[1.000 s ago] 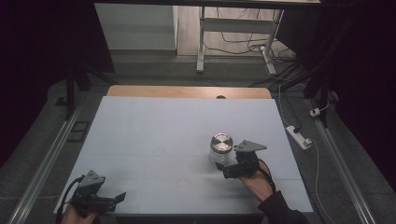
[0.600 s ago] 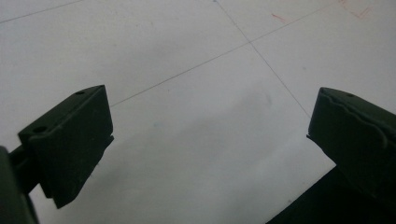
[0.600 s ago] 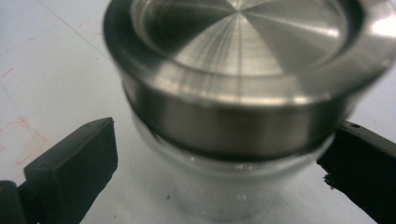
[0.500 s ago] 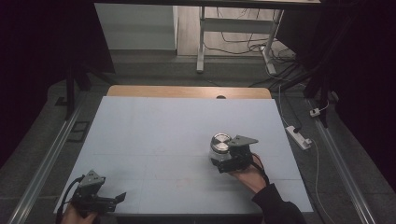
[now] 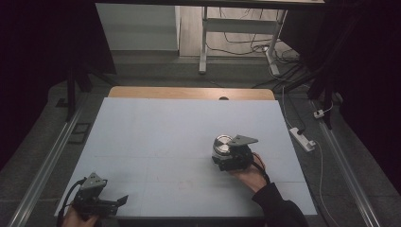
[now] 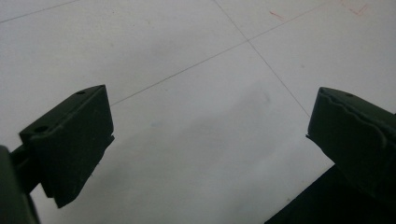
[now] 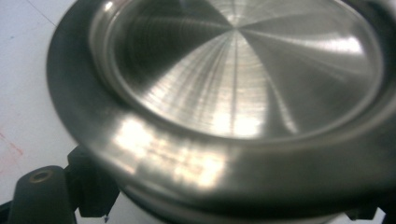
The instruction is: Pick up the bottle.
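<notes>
Right gripper (image 5: pixel 225 156) clamped on a small steel cup (image 5: pixel 221 144); left gripper (image 5: pixel 124 200) idle at the near corner.

Standing by the white table (image 5: pixel 156 127), I see the round metal cup sitting upright right of centre, towards the person's side, with the right hand (image 5: pixel 248 176) pushed in behind it. Those jaws have just been closing, and now they pinch the cup's wall low down; in the right gripper view the shiny brushed top of the cup (image 7: pixel 243 70) looms above one black fingertip (image 7: pixel 88 186) pressed against its side. The left gripper sits well apart from the cup at the near left corner of the table, its jaws spread wide with only bare tabletop (image 6: pixel 196 116) between the two black pads (image 6: pixel 74 140).
</notes>
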A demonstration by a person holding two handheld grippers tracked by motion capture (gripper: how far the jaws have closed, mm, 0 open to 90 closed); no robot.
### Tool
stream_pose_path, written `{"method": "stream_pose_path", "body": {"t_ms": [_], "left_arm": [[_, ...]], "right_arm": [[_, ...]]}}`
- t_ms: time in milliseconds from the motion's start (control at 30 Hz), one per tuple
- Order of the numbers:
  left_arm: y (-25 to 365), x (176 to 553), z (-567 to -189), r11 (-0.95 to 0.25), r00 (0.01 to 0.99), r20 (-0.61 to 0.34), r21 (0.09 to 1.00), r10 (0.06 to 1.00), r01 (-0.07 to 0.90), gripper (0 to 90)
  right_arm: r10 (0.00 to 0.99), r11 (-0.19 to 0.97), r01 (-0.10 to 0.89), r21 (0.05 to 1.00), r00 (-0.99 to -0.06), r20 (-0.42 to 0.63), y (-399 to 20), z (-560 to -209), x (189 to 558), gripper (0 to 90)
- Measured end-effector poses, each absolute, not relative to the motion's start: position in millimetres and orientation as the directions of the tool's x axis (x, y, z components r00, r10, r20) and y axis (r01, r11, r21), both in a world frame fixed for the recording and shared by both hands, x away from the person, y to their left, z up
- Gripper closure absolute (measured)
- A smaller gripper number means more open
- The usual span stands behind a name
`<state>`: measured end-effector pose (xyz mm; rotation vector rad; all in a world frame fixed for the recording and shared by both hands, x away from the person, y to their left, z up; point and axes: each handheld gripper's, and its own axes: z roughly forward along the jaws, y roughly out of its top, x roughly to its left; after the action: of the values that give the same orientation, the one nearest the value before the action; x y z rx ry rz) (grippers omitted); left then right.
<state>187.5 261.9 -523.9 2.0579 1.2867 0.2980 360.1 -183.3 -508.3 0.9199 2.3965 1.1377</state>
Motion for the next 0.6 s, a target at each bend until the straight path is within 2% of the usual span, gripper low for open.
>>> {"method": "stream_pose_path", "body": {"t_ms": [600], "left_arm": [[261.7,187.0,-523.8,-0.282,0.49,-0.153,0.656,0.858,0.7,1.5]], "right_arm": [[0.669,0.486,0.401,0.776,-0.742,-0.035,-183.1,-505.8,358.6,14.7]]}}
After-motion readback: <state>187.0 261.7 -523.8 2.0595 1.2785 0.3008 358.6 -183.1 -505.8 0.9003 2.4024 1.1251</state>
